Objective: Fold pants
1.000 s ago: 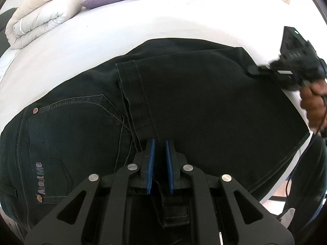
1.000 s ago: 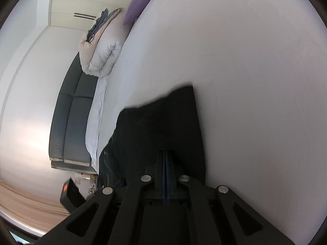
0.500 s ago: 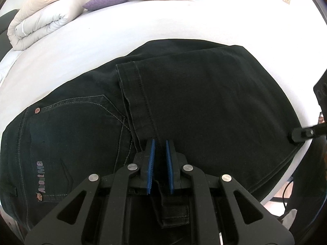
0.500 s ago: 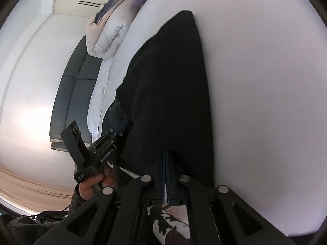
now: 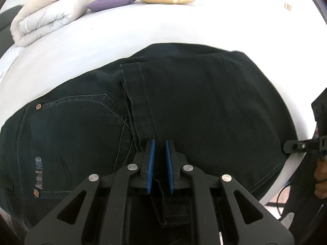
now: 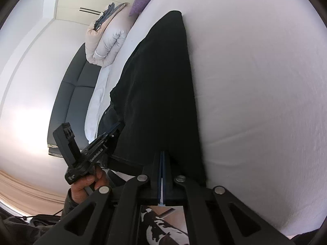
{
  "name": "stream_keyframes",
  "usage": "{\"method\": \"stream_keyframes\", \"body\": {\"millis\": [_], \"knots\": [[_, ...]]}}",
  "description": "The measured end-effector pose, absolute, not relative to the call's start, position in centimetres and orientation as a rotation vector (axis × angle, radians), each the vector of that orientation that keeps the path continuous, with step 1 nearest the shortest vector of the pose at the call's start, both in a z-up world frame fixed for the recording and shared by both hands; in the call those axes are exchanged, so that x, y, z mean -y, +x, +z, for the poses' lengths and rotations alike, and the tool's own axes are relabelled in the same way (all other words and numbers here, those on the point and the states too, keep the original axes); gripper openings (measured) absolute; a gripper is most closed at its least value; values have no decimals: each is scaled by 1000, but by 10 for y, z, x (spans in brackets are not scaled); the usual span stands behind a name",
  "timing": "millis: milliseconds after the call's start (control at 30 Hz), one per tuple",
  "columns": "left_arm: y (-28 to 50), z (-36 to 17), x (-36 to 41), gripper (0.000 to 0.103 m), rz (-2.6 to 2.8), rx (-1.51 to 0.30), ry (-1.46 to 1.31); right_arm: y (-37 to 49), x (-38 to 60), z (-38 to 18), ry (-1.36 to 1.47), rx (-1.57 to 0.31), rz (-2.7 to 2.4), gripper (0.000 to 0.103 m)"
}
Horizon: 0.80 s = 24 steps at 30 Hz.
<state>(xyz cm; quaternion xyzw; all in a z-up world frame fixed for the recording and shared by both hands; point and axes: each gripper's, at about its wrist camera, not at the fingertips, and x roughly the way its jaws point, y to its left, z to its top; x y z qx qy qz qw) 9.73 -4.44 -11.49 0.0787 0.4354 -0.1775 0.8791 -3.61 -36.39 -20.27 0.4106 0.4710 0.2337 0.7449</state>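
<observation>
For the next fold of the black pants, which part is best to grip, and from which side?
Probably the folded edge of the black pants beside the right gripper, approached from the near bed edge: that edge hangs slightly over the white bed, giving fingers room beneath.

On the black denim pants (image 5: 184,110) spread over the white bed (image 5: 143,28), I can read one piece of lettering: pale grey block letters running sideways along the seat, just beside the lower copper rivet (image 5: 36,192) of the back pocket. They look like "AbbtMe", though the middle letters are too soft for me to be sure. In the right wrist view, the black handheld left gripper (image 6: 114,131) carries a short line of small white print along its body, near the person's hand (image 6: 87,185); it is too small and tilted for me to make out. Nothing else legible reaches me.
</observation>
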Motion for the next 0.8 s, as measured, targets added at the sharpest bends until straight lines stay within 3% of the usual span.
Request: {"method": "stream_keyframes", "body": {"millis": [200, 233, 300, 333, 367, 567, 800], "knots": [[74, -96, -5, 12, -402, -899, -111, -37, 361, -200, 884, -1023, 492, 0], [65, -92, -23, 18, -403, -880, -182, -37, 359, -198, 873, -1025, 486, 0], [51, -85, -50, 48, -380, -850, -274, -37, 356, -195, 860, -1027, 475, 0], [38, -81, -73, 85, -343, -813, -348, -37, 354, -194, 857, -1028, 472, 0], [29, -78, -89, 99, -311, -776, -397, -37, 354, -193, 856, -1029, 469, 0], [-27, -82, -195, 99, -130, -606, -764, -39, 353, -193, 870, -1026, 459, 0], [-25, -119, -234, 98, -126, -633, -1058, -40, 357, -194, 878, -1028, 453, 0]]}}
